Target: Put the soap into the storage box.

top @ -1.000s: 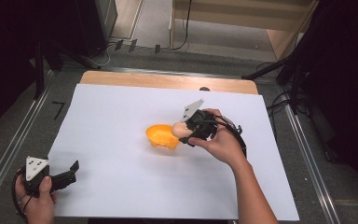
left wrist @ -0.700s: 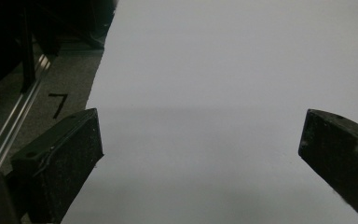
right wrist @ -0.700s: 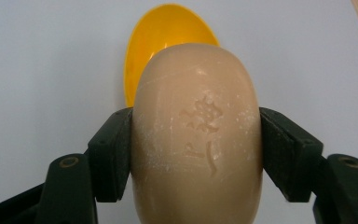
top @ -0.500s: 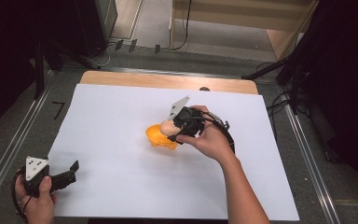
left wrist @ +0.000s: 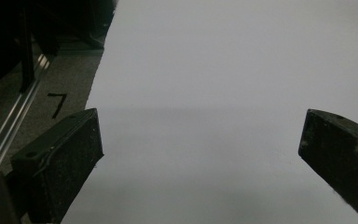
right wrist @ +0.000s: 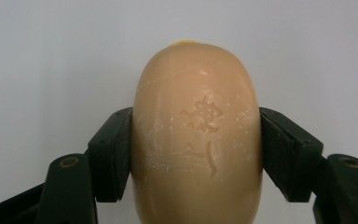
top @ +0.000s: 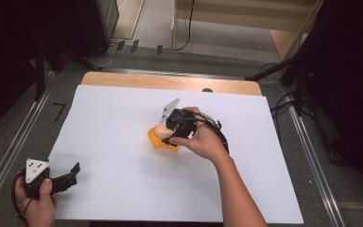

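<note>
A tan oval bar of soap (right wrist: 196, 135) with a stamped mark sits between the two black jaws of my right gripper (right wrist: 196, 149), which is shut on its sides. From the high view the right gripper (top: 168, 130) hangs over an orange dish (top: 163, 141) near the middle of the white sheet (top: 113, 123), and a pale bit of the soap (top: 159, 130) peeks out at its tip. A sliver of the orange dish (right wrist: 185, 43) shows behind the soap. My left gripper (top: 71, 172) rests at the sheet's near left corner, open, with nothing between its jaws (left wrist: 200, 154).
The white sheet covers a wooden table (top: 170, 82) whose far edge shows. Metal rails (top: 9, 156) run along both sides. A cable (top: 217, 130) trails from the right gripper over the hand. Dark stands and furniture ring the table.
The right hand has carried the soap leftward and slightly nearer, so the gripper now hangs over the orange dish instead of to its right. The left gripper has stayed put.
</note>
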